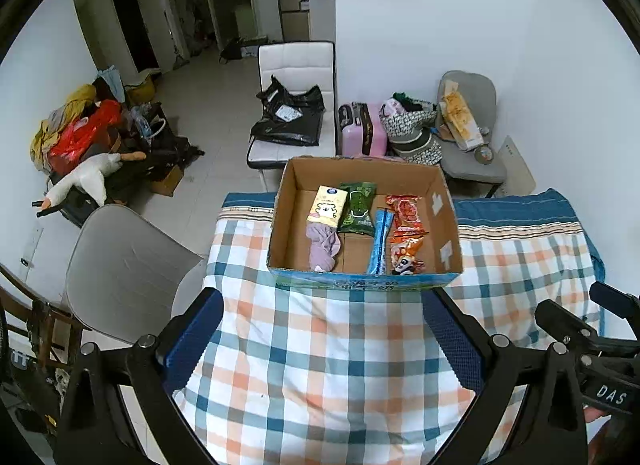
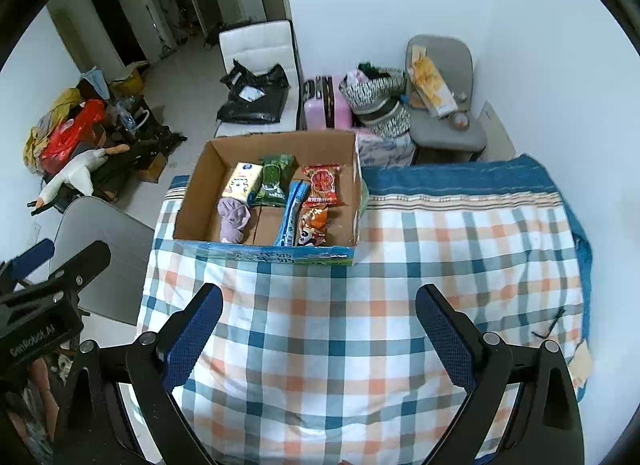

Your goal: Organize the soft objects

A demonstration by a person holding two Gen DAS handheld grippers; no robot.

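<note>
Plaid cloth point(image 1: 340, 365) covers your table, cardboard box point(image 1: 447, 225) at its far edge. Inside lie a purple cloth point(image 1: 323, 247) with a yellow pack point(image 1: 327, 205) beyond it, a green packet point(image 1: 357, 207), a blue stick pack point(image 1: 380, 239) running lengthwise near-to-far, and orange snack bags point(image 1: 406, 229). The box's near wall cuts off their near ends; print unreadable. Your left gripper point(image 1: 324, 337) and right gripper point(image 2: 320, 329) both hover spread wide, holding nothing. Grey chair point(image 1: 120, 273) left; pink suitcase point(image 1: 362, 129) behind.
</note>
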